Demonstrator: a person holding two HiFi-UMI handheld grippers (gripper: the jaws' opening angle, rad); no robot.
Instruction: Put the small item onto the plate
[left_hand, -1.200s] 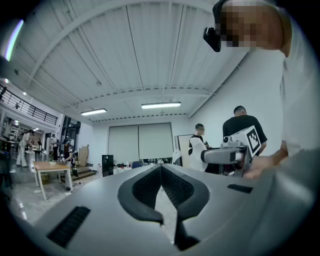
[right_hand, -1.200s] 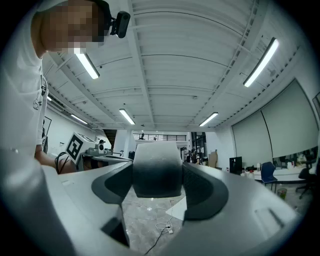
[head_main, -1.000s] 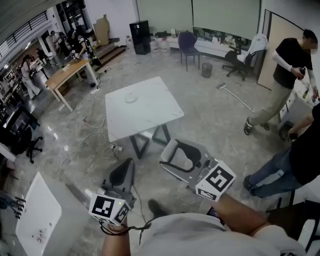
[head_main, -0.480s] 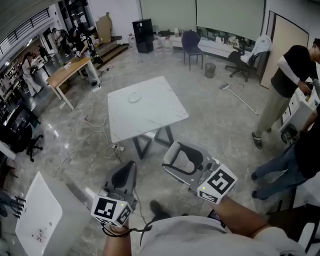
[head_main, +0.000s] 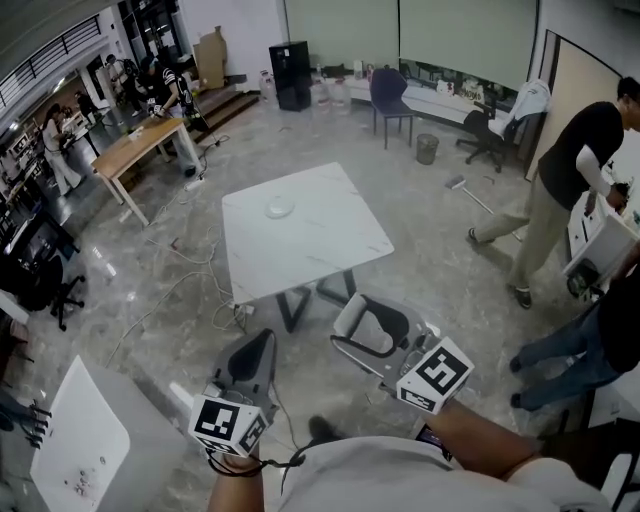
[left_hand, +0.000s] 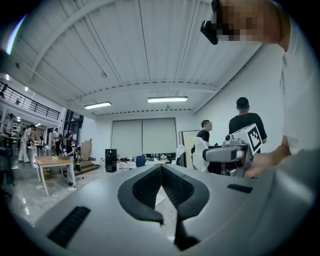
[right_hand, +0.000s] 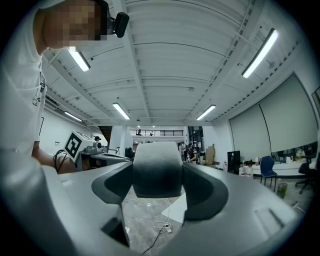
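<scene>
Small item (right_hand: 156, 172) clamped in right gripper (head_main: 362, 328), left gripper (left_hand: 161, 169) closed empty, plate (head_main: 280, 207) well apart

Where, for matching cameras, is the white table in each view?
Head view: white table centre, plate on it.
Left gripper view: white sliver low between the jaws.
Right gripper view: white corner below the small item.
Shared landmark: black cabinet at far wall.
</scene>
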